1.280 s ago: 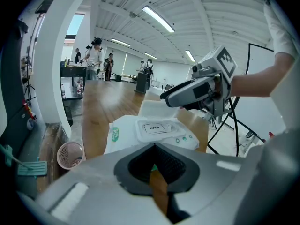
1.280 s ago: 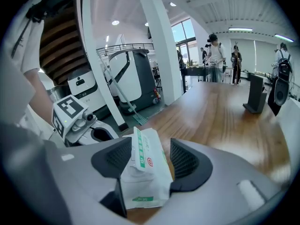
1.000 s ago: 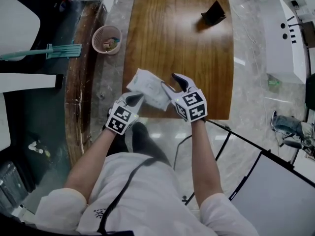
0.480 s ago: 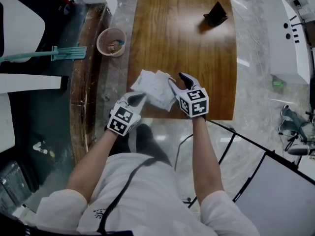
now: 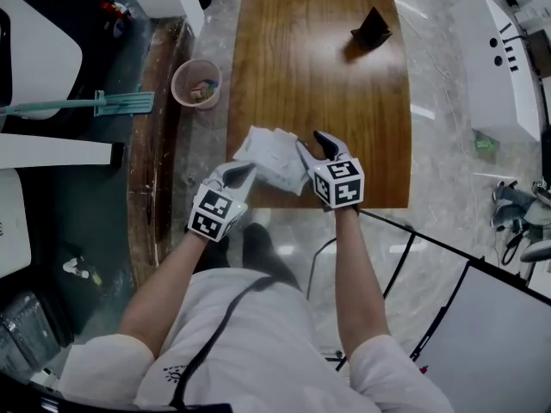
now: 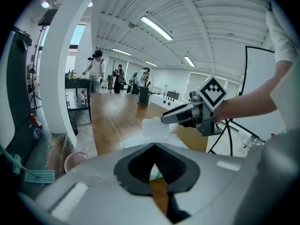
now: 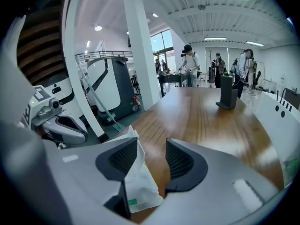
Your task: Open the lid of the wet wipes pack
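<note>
A white wet wipes pack (image 5: 272, 157) hangs in the air above the near end of the wooden table (image 5: 344, 101). My left gripper (image 5: 244, 172) is shut on the pack's near left corner; in the left gripper view its jaws meet on the thin edge (image 6: 154, 146). My right gripper (image 5: 312, 148) is at the pack's right side. Its jaws have just been closing, but a gap remains (image 7: 151, 149), and the pack (image 7: 140, 182) lies only against the left jaw. A white flap (image 6: 153, 126) stands up on the pack by the right gripper's fingertip (image 6: 171, 118).
A black stand (image 5: 370, 26) sits at the table's far end. A pink waste basket (image 5: 196, 83) and a green-headed broom (image 5: 103, 103) are on the floor to the left. A black-framed white board (image 5: 482, 334) stands to the right of me. People stand far off.
The pack has moved slightly right and looks more bunched up between the grippers. The right gripper has rolled a little and its jaws are narrower. The left gripper keeps its hold.
</note>
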The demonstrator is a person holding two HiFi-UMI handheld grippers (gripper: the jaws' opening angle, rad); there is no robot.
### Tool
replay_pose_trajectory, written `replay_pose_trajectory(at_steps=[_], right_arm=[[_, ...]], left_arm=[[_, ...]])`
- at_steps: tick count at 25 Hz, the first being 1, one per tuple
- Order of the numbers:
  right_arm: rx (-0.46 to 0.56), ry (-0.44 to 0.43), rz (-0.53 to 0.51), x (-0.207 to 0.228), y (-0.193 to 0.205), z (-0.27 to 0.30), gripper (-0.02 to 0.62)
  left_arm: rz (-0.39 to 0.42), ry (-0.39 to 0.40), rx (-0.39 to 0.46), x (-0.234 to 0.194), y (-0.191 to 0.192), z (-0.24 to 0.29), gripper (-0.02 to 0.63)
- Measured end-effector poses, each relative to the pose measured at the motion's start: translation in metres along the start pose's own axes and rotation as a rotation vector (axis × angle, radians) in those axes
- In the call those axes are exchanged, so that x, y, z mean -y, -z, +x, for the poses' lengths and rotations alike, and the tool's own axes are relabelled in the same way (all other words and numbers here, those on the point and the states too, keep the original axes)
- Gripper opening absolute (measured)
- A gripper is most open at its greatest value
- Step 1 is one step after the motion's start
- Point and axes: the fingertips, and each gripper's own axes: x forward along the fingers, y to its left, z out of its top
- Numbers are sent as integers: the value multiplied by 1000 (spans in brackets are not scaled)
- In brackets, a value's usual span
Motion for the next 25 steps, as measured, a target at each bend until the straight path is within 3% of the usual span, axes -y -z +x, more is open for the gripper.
replay_pose_trajectory(at_steps=[11,19,25], right_arm=[[78,79,28,-33,-13,-36,182],[227,136,33,-83,-32,-94,49],[321,185,2,-125,-46,-140,27]], left_arm=[[33,43,94,3,-35,-37,5],[94,106,182,16,-65,-76,5],[144,168,251,36,-94,-102,5]])
